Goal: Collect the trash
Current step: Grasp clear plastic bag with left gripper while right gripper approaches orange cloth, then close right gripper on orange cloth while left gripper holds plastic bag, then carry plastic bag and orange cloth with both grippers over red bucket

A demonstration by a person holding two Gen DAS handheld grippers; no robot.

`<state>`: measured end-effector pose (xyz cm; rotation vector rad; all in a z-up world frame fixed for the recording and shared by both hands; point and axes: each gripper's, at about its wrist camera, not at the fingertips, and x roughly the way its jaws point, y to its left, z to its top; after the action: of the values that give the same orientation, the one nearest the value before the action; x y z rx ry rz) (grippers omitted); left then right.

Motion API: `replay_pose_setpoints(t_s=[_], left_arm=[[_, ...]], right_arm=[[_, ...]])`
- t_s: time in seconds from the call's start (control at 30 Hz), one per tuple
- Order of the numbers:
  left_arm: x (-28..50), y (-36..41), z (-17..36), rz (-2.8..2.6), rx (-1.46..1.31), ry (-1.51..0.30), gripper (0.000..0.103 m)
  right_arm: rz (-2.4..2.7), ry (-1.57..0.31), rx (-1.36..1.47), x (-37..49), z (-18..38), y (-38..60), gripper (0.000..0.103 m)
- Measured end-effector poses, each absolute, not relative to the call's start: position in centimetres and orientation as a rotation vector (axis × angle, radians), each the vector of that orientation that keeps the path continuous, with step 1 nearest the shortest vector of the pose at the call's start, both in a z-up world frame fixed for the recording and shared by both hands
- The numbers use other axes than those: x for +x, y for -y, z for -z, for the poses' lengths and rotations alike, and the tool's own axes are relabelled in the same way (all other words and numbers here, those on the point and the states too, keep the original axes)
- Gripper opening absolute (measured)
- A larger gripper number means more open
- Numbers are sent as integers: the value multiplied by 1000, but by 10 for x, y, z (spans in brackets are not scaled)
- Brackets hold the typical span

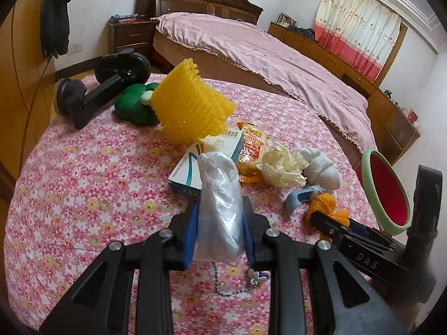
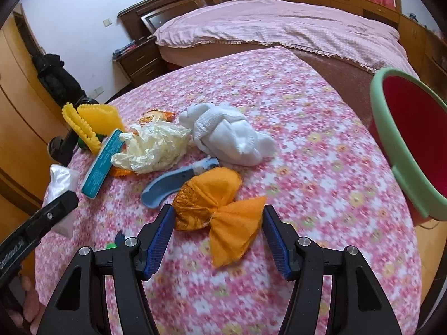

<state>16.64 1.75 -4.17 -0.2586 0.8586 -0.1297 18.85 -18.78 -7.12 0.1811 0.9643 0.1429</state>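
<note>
Red inside and green at the rim, the bin (image 2: 391, 128) stands at the right edge of the flowered bench (image 2: 321, 153), tilted toward me; what shows of its inside holds nothing; my left hand-held gripper (image 1: 220, 226) points down at the bench, its blue pads pinching a clear plastic bag (image 1: 220, 195) that stands up between them; my right hand-held gripper (image 2: 218, 237) also angles down, its jaws spread apart either side of an orange mesh bundle (image 2: 220, 215) lying on the cloth, pads not pressing it; crumpled cream plastic (image 2: 153, 148), a snack wrapper (image 1: 251, 150) and a small box (image 1: 206, 156) lie further off on the bench.
</note>
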Motion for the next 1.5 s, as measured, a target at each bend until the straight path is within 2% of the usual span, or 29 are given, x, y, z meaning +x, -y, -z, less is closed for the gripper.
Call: replay_pose_setpoints(t_s=[0.23,0.67,0.7,0.77,0.83,0.93,1.5], left_arm=[[169,-17,49,143,-277,-873,29],[156,-14,45,171,-281,-858,29],[154,-14,44,173,-278,-856,29],[152,-12,41,178,-275,-852,29],[150,-9,39,182,-271,-849,29],[146,-3,36,193,-262,-846,29],[130,60,8,369,-211,-852,29]], right_arm=[[-140,-915,112,189,77,178,73],[-142,-893,99,185,79,178,72],[-137,-890,98,183,79,177,70],[-128,-881,97,177,78,177,50],[-159,-881,128,172,78,177,38],[-170,-871,137,162,75,178,30],[-126,-775,305,103,34,236,27]])
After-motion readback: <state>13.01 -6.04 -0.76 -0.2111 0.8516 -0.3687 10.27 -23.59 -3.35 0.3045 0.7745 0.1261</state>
